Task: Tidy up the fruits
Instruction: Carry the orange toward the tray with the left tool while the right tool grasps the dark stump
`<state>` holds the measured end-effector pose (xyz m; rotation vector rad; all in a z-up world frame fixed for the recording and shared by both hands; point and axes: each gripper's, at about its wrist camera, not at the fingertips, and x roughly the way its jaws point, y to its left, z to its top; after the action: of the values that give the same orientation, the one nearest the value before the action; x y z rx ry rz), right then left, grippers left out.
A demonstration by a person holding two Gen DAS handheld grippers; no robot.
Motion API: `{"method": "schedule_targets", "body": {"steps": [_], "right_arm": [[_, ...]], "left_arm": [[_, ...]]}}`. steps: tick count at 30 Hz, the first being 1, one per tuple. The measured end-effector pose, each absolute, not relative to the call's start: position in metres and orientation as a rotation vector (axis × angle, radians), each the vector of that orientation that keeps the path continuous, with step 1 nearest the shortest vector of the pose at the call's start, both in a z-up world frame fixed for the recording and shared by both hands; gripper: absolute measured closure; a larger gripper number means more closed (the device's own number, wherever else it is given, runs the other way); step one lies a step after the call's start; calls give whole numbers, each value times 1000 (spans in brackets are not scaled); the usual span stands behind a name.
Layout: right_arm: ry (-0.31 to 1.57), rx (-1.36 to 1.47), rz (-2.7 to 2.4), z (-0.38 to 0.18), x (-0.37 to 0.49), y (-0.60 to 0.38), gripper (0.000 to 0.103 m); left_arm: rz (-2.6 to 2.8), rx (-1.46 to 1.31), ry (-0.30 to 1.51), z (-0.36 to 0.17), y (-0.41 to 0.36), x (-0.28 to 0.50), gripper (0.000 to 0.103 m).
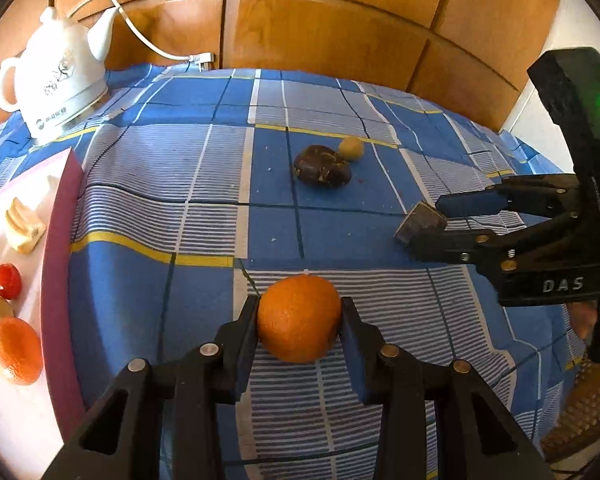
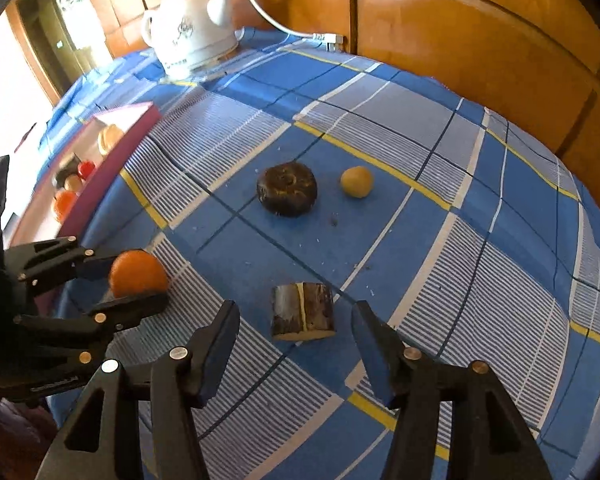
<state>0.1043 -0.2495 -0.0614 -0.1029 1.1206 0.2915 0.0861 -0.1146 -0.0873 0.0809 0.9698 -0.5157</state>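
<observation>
My left gripper (image 1: 300, 312) is shut on an orange (image 1: 299, 318), low over the blue checked tablecloth; it also shows in the right wrist view (image 2: 138, 274). My right gripper (image 2: 296, 320) is open around a dark striped cut fruit piece (image 2: 303, 311), which lies on the cloth between its fingers; in the left wrist view the piece (image 1: 420, 222) sits at that gripper's tips (image 1: 428, 226). A dark brown round fruit (image 2: 287, 188) and a small yellow fruit (image 2: 357, 182) lie further back. A pink-rimmed white tray (image 1: 58, 256) at the left holds several fruits.
A white electric kettle (image 1: 58, 80) with its cord stands at the far left corner of the table. Wooden cabinet doors (image 1: 320, 28) rise behind the table. A woven chair seat (image 1: 584, 408) shows at the lower right.
</observation>
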Motion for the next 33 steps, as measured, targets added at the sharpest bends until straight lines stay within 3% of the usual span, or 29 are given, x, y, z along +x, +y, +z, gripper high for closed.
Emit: {"method": "schedule_targets", "body": {"steps": [2, 4, 22, 33], "right_arm": [[1120, -105, 291, -63, 105, -250, 45], [1131, -116, 301, -67, 106, -249, 67], [1131, -104, 292, -68, 105, -251, 67], [1127, -120, 285, -68, 104, -249, 67]], "left_arm": [[-515, 86, 968, -87, -115, 85, 64], [-516, 84, 966, -87, -115, 85, 64], [-495, 50, 952, -69, -93, 69, 65], [-297, -78, 860, -23, -11, 69, 64]]}}
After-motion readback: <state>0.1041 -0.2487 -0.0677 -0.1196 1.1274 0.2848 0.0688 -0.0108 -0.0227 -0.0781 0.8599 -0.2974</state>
